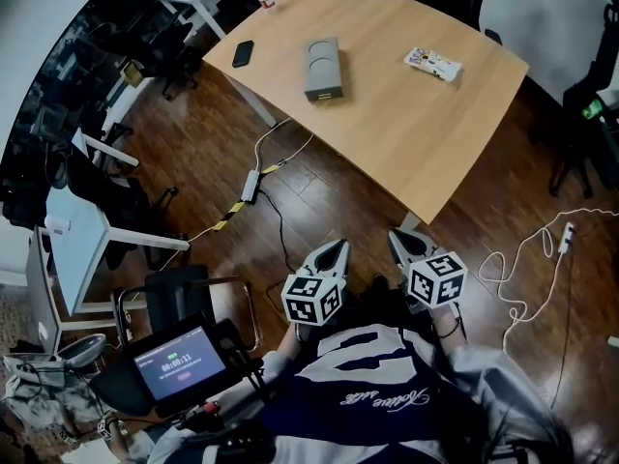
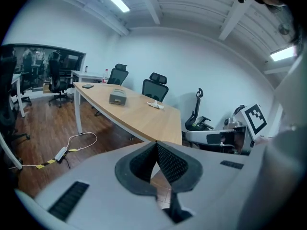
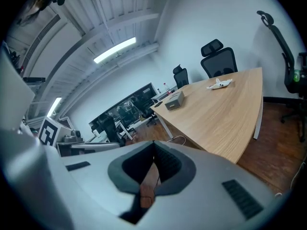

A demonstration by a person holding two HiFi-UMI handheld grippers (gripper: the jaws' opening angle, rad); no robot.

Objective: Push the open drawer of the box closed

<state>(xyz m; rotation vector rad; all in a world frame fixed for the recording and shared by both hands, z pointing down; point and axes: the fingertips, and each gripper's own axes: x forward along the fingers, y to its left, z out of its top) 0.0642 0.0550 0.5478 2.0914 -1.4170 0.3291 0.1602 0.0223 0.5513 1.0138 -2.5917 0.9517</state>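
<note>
A small grey box (image 1: 323, 69) lies on the wooden table (image 1: 406, 133), far from both grippers; it is too small to tell how far its drawer stands out. It also shows small in the left gripper view as the box (image 2: 117, 97) and in the right gripper view as the box (image 3: 174, 100). My left gripper (image 1: 338, 245) and right gripper (image 1: 395, 236) are held low, close to the person's body, short of the table's near corner. In each gripper's own view the jaws meet, left gripper (image 2: 156, 143) and right gripper (image 3: 153, 152), with nothing between them.
On the table lie a black phone (image 1: 243, 53) and a white packet (image 1: 432, 63). Cables and a power strip (image 1: 250, 185) run over the wood floor, with a white cord (image 1: 527, 259) at the right. Office chairs stand behind the table. A timer screen (image 1: 180, 362) sits at lower left.
</note>
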